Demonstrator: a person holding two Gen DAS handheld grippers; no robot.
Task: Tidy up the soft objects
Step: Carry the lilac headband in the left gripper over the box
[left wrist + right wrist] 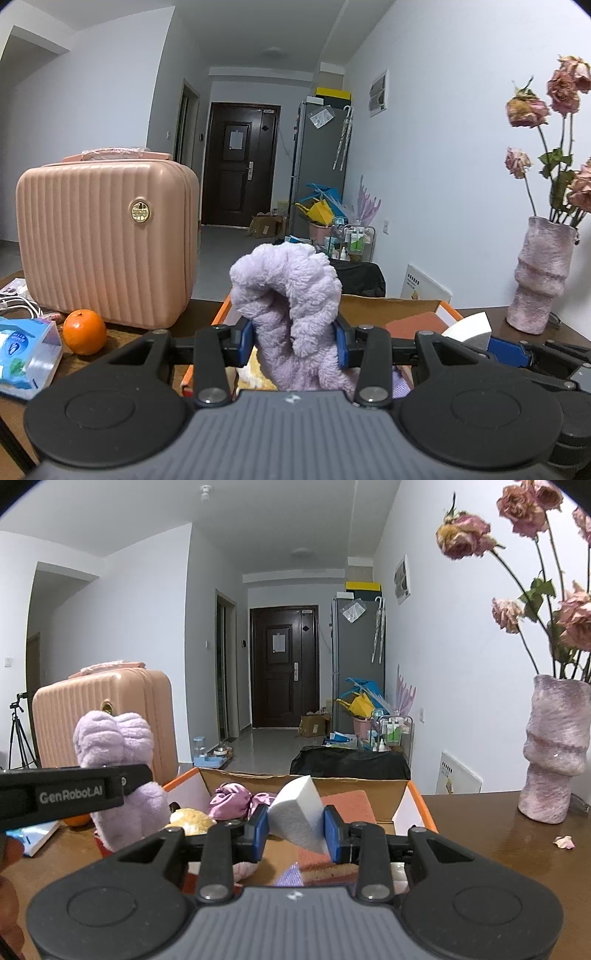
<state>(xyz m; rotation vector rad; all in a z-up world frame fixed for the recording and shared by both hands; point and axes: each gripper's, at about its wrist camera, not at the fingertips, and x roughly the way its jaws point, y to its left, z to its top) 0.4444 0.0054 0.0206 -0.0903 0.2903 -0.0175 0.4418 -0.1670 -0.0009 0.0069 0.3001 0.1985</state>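
Over the brown wooden worktop (476, 823) I have both loads poised above the orange-edged cardboard box (413, 794): my right claw (296, 830) pinches the white foam sponge wedge (295, 812) nearer its middle, while my left claw (295, 345) pinches the fluffy lilac plush cloth (291, 291) upright over its left side.

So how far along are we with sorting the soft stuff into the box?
Done: a pink satin scrunchie and a yellow sponge already lie in the cardboard box. In hand: left gripper holds a lilac plush scrunchie, right gripper a white foam block. Left: placing both.
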